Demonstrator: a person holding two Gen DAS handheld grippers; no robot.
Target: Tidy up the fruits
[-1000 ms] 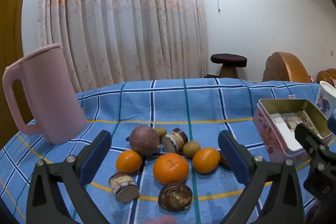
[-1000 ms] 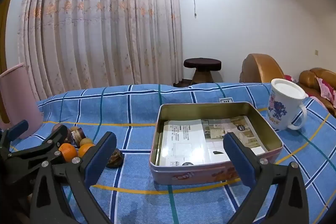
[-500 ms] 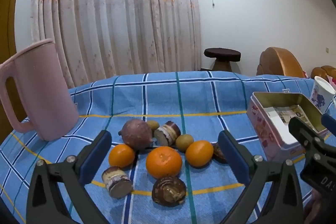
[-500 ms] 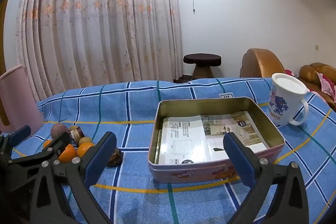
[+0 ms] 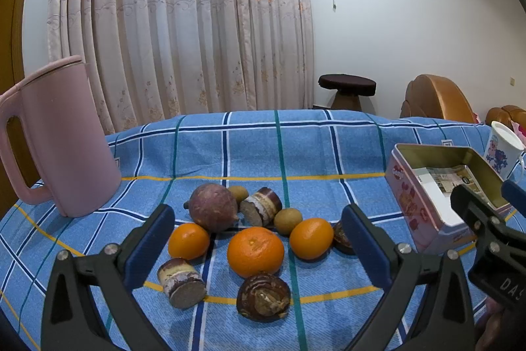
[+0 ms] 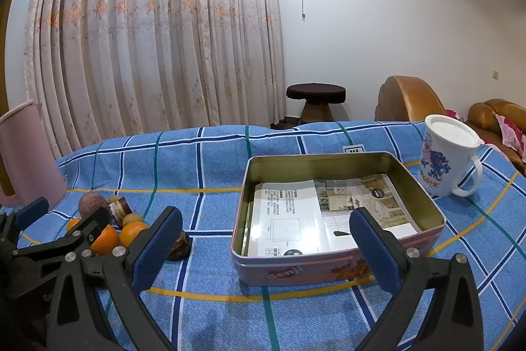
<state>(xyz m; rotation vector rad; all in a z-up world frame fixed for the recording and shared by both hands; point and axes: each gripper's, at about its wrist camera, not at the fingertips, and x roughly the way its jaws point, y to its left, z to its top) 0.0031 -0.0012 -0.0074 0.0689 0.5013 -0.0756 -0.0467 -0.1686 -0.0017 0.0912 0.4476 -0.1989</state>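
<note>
Right now my left tongs point(image 5: 258, 240) hang wide over the fruit, gripping nothing, with the big orange point(image 5: 255, 251) between the pads and two smaller oranges point(image 5: 189, 240) beside it. My right tongs point(image 6: 263, 239) gape wide too, empty, in front of the tin point(image 6: 332, 267), which lies open with papers point(image 6: 289, 216) inside. Beyond the fruit stands a pink jug point(image 5: 62, 140) to the left, a white mug point(image 6: 443, 163) past the tin, all on the blue checked cloth point(image 5: 279, 150).
</note>
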